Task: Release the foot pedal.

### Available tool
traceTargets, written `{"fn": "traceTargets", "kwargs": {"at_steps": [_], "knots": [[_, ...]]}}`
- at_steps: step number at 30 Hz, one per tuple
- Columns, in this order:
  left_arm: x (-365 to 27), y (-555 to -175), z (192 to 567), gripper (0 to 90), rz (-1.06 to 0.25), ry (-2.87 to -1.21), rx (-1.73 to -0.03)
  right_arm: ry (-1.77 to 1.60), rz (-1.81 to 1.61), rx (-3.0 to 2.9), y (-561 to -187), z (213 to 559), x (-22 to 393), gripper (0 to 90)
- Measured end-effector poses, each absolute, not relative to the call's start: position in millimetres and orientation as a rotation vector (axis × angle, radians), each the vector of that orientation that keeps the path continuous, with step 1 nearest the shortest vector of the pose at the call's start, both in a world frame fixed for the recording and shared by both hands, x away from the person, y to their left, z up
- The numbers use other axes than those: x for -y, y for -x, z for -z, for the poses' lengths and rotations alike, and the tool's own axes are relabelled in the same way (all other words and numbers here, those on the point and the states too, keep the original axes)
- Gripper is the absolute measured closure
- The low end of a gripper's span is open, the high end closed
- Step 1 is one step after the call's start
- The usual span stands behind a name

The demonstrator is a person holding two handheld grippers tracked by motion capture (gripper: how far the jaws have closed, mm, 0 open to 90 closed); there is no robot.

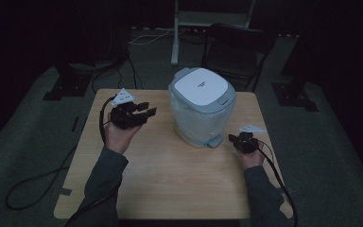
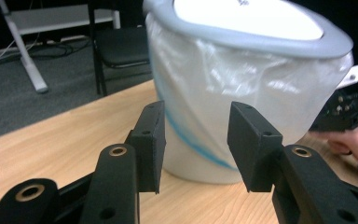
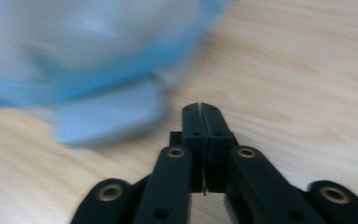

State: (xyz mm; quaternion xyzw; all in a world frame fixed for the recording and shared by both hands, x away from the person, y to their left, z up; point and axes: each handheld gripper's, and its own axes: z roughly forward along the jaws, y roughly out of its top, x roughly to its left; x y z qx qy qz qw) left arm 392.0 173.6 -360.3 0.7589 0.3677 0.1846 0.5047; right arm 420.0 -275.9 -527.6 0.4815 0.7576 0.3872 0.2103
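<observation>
The pedal bin (image 1: 202, 106) stood right of centre toward the far edge of the wooden table (image 1: 160, 184), lid down. Judged light for its bulk: a plastic shell, probably near empty, likely to skate on the smooth tabletop if pushed from one side alone. The body was stiff, but the thin plastic liner (image 2: 242, 93) folded over the rim and draped down the outside looked slippery and loose; jaws closed on it would probably pinch film rather than wall. Better holds seemed the grey rim under the lid, or the foot pedal (image 3: 109, 119) at the near base for opening it. In appearance it had a white lid panel set in a grey collar, a small grey latch on the right side, translucent wrinkled liner with a blue band low on the body, and a grey-blue pedal jutting out at table level. The left gripper (image 2: 196, 140) hovered left of the bin, jaws parted and empty, pointed at its lower wall. The right gripper (image 3: 200, 109) sat low just beside the pedal, its jaws together with nothing between them, not touching it.
</observation>
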Motion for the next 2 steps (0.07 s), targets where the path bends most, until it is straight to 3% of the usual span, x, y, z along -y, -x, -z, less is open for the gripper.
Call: {"fn": "traceTargets", "kwargs": {"at_steps": [2], "knots": [[-178.0,-389.8,370.0,57.3,-0.435,-1.828,-0.908,-1.414,-0.976,-2.055,-423.8,534.6,284.5,63.4]]}}
